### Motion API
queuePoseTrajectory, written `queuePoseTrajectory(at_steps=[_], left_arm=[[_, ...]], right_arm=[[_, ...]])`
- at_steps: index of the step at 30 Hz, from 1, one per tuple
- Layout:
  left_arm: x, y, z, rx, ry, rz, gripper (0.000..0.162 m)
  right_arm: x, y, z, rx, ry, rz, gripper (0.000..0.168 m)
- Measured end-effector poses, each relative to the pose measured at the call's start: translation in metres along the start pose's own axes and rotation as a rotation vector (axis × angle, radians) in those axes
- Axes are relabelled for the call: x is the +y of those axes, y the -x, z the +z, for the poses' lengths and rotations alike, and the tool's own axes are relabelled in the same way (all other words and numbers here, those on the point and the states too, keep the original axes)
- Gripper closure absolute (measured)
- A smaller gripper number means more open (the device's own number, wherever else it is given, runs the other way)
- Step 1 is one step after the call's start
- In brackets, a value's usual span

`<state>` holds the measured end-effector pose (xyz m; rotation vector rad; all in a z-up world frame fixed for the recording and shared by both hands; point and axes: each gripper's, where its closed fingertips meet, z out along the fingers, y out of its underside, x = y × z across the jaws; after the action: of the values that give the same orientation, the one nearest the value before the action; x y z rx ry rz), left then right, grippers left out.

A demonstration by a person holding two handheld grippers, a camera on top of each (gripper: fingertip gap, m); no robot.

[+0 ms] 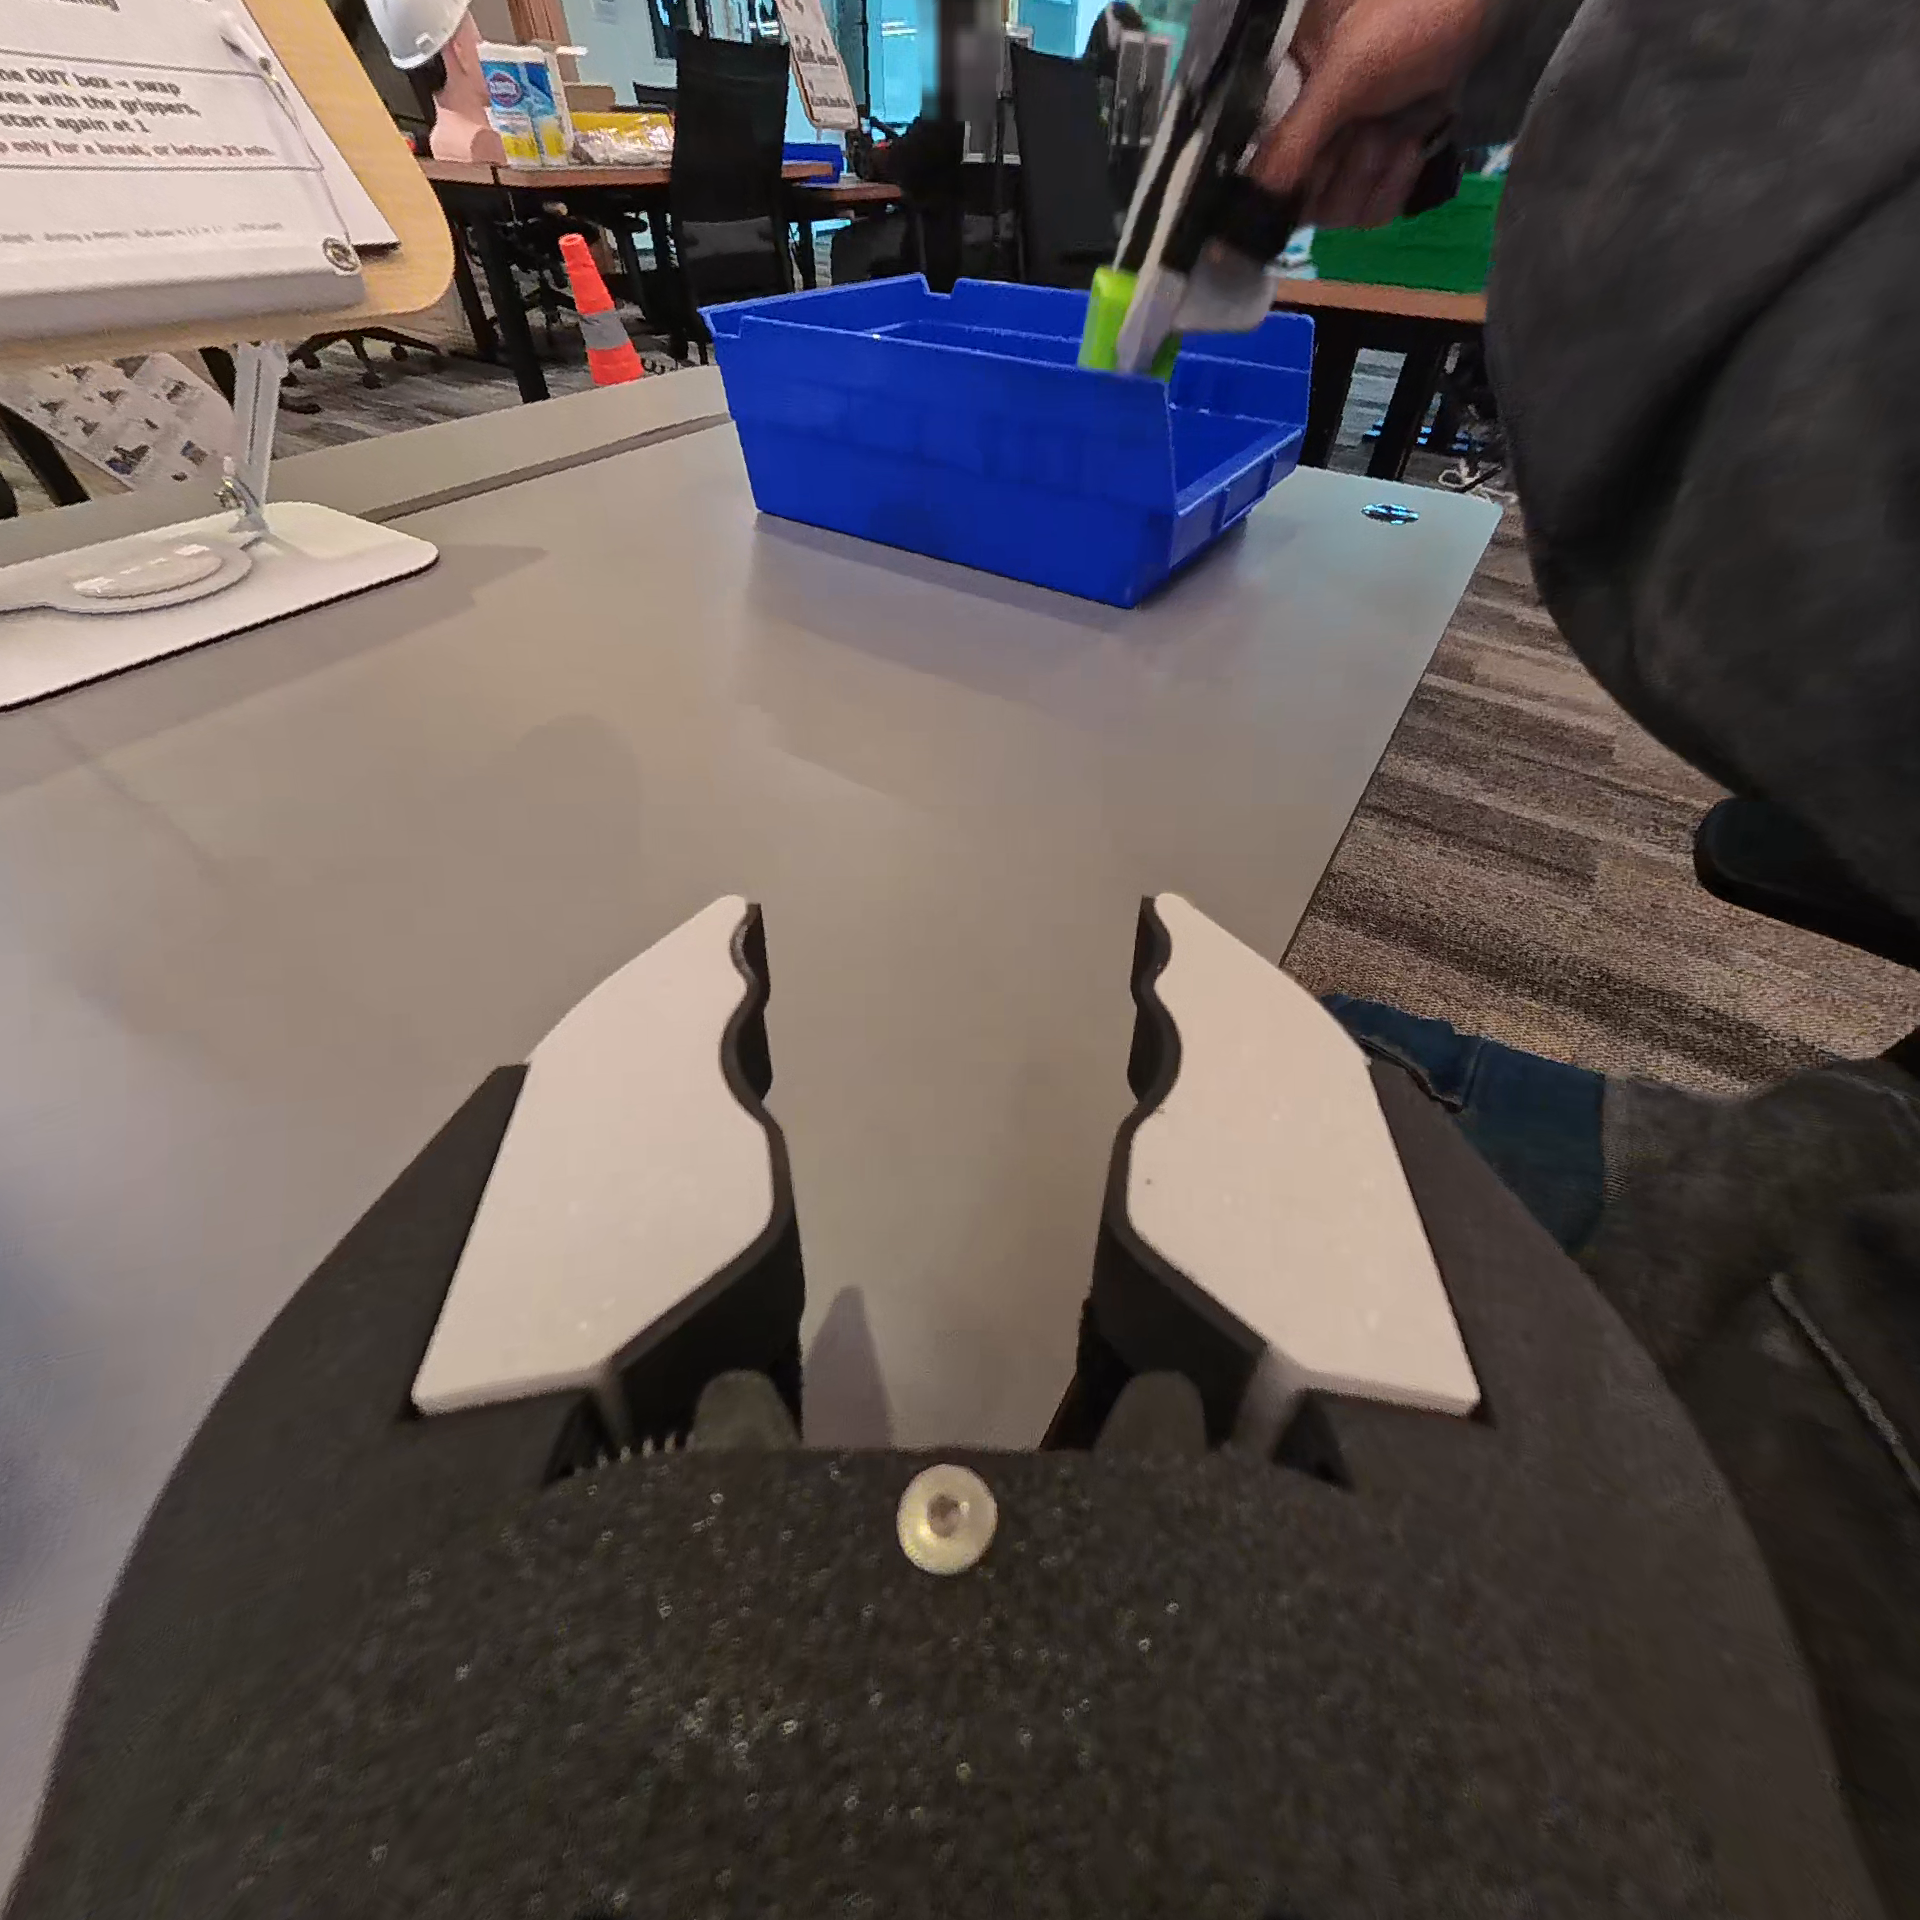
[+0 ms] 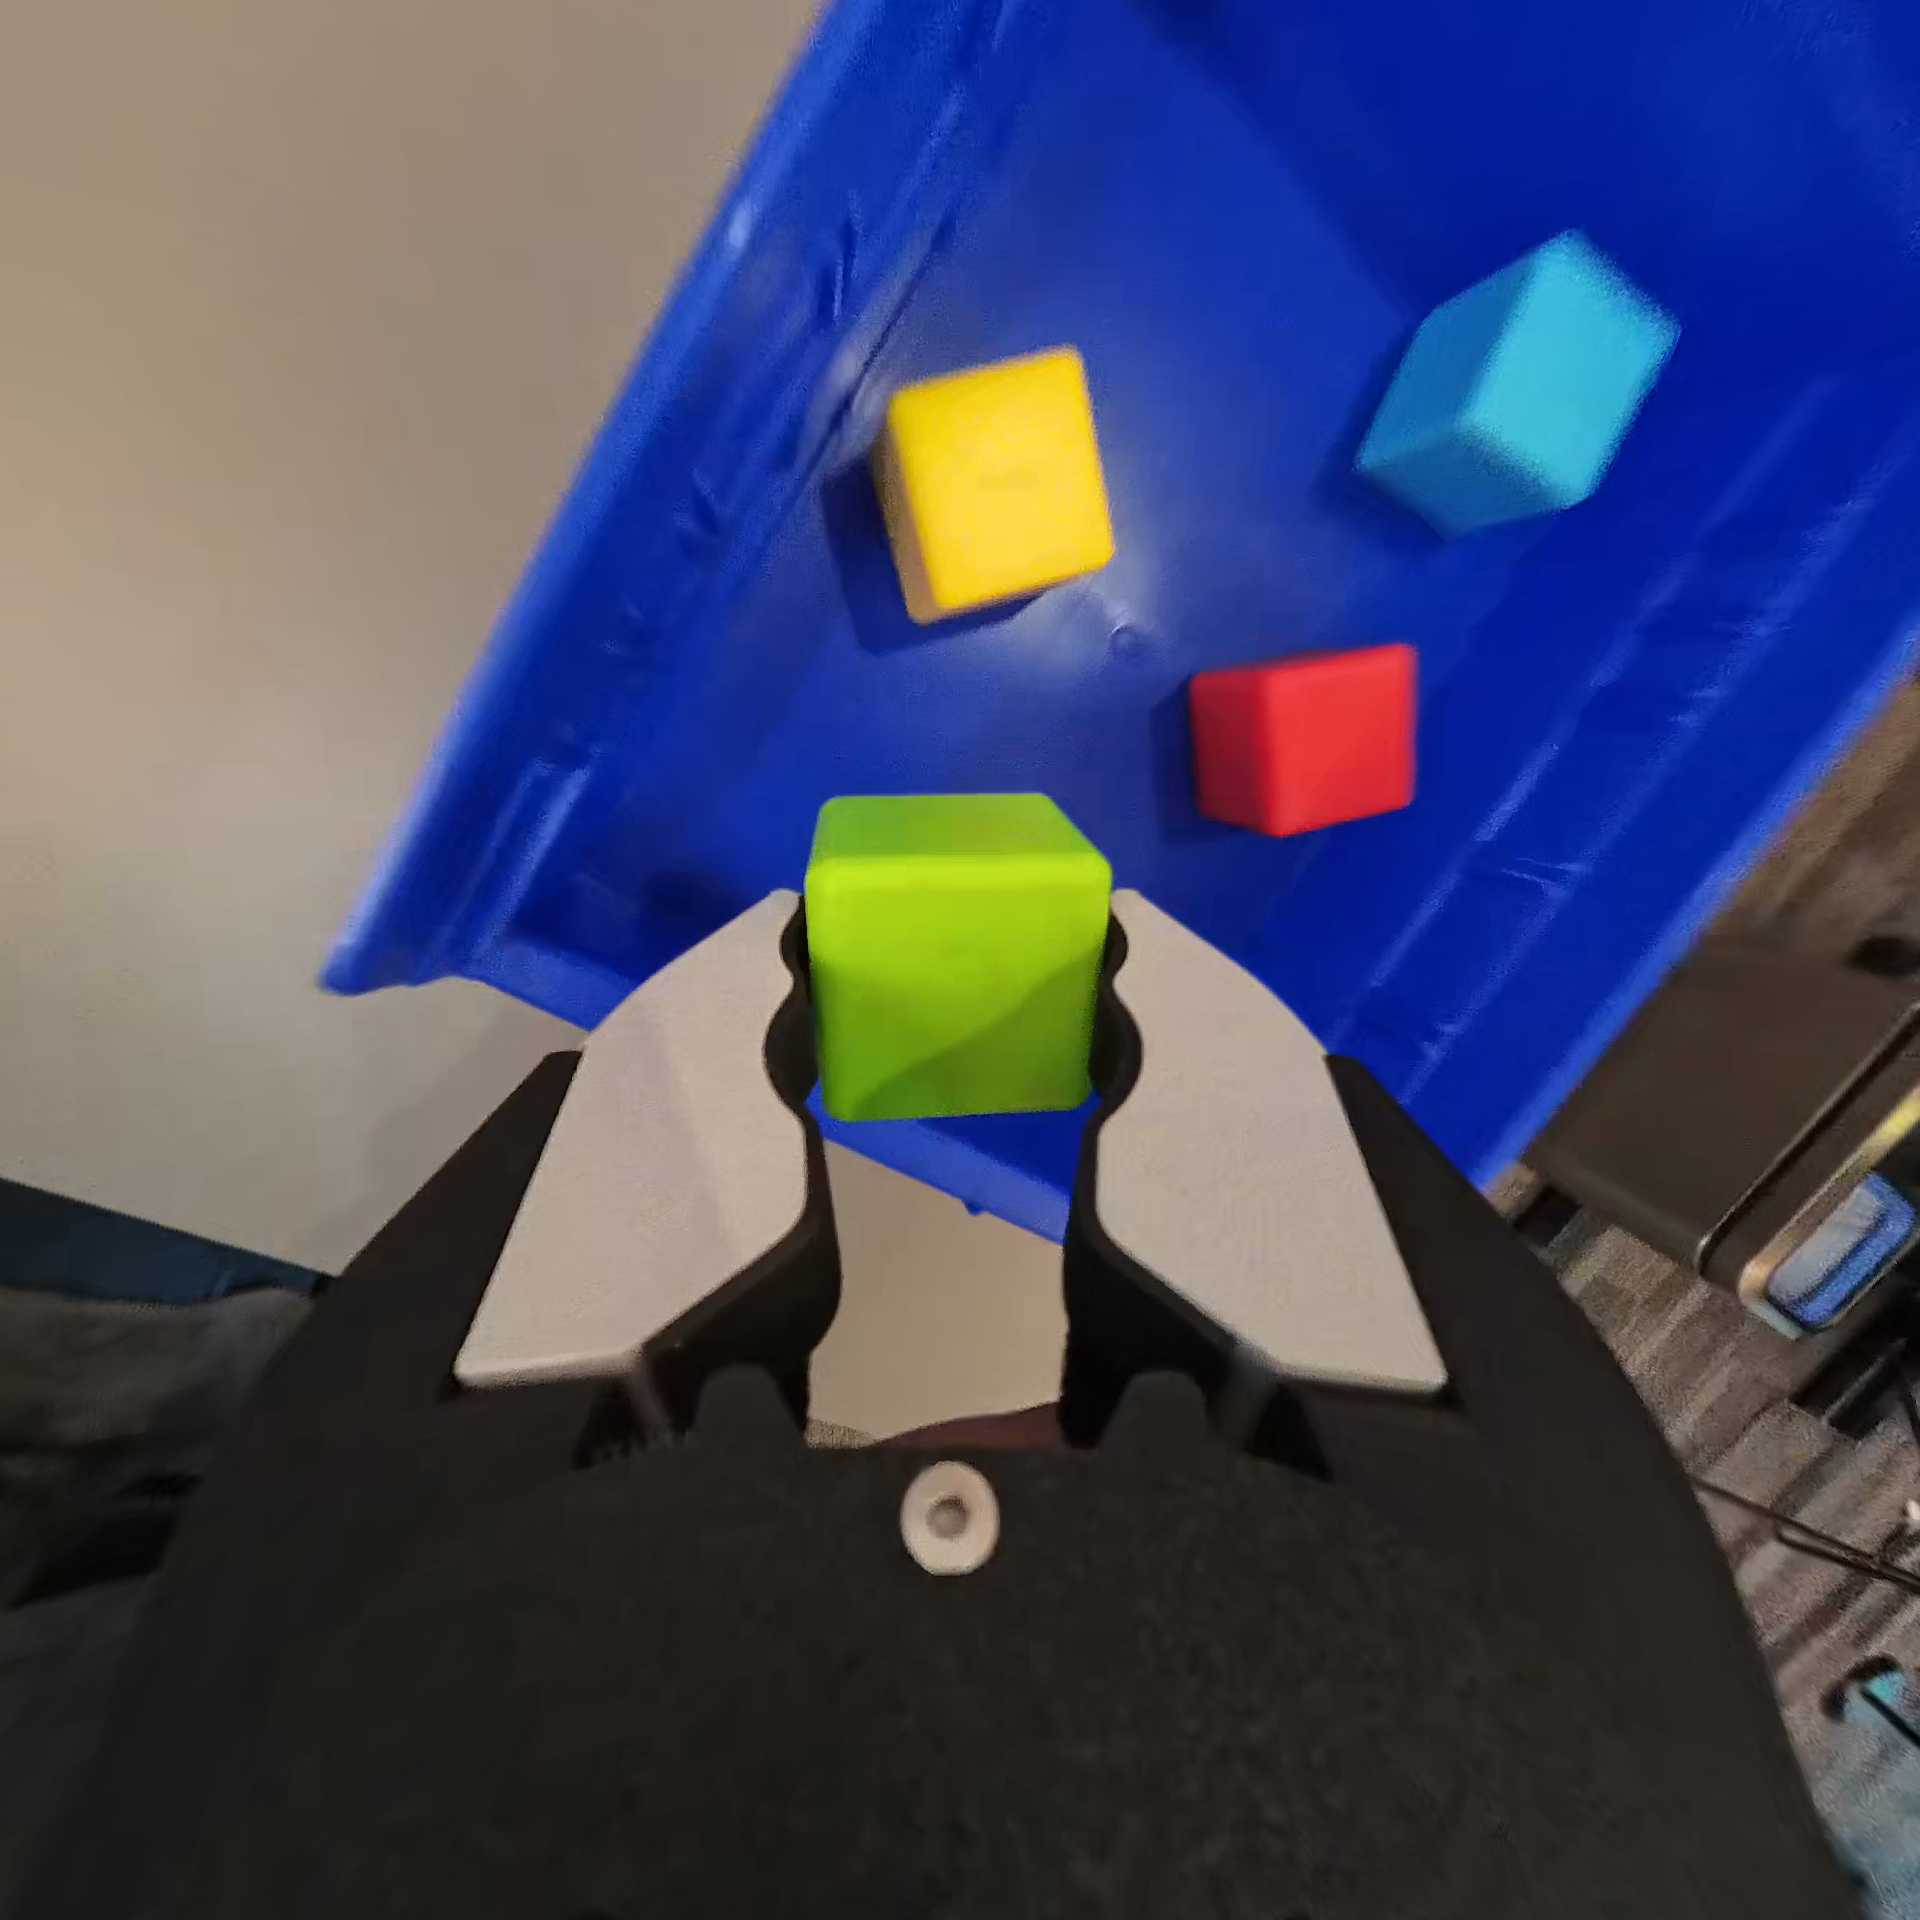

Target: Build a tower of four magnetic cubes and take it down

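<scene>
In the left wrist view, the left gripper (image 1: 951,925) hovers low over the grey worktop (image 1: 623,790), its two fingers spread well apart with nothing between them. Ahead, toward the far edge of the worktop, stands a blue bin (image 1: 966,457), its long side running across the view. Above the bin's right end, the right gripper (image 1: 1127,348) points steeply down, held by a person's hand (image 1: 1340,125), and a green cube (image 1: 1107,317) shows as a slim bright strip between its fingers. A white stand with a printed sheet (image 1: 166,177) sits on the left of the worktop.

In the right wrist view, the gripper is clamped on the green cube (image 2: 951,961), one finger pressed to each of two opposite side faces; the cube sits square to the fingers, one flat face turned to the camera. Being a cube, it has no long axis. It hangs over the near end of the blue bin (image 2: 644,582). On the bin's floor lie three more cubes, all apart from one another: a yellow cube (image 2: 997,483) straight ahead, a red cube (image 2: 1304,738) nearer and to the right, and a light blue cube (image 2: 1522,384) farthest right, turned corner-on.
</scene>
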<state>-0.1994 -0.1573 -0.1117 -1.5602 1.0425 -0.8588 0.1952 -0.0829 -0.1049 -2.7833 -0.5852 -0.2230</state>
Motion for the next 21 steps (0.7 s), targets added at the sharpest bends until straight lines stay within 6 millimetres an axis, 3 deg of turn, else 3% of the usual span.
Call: queuePoseTrajectory(at_steps=[4,12,18,21], left_arm=[[0.001,0.000,0.001,-0.001,0.008,0.004,0.095],[0.005,-0.003,0.004,0.005,0.026,0.022,0.095],[0.002,-0.003,0.002,0.006,0.013,0.019,0.095],[-0.004,-0.001,-0.002,0.005,-0.021,0.001,0.094]], right_arm=[[0.013,0.010,0.042,-0.109,0.118,-0.030,0.118],[0.019,0.008,0.076,-0.171,0.248,-0.063,0.118],[0.017,0.014,0.077,-0.138,0.205,-0.066,0.112],[0.013,0.008,0.055,-0.034,0.081,-0.031,0.102]])
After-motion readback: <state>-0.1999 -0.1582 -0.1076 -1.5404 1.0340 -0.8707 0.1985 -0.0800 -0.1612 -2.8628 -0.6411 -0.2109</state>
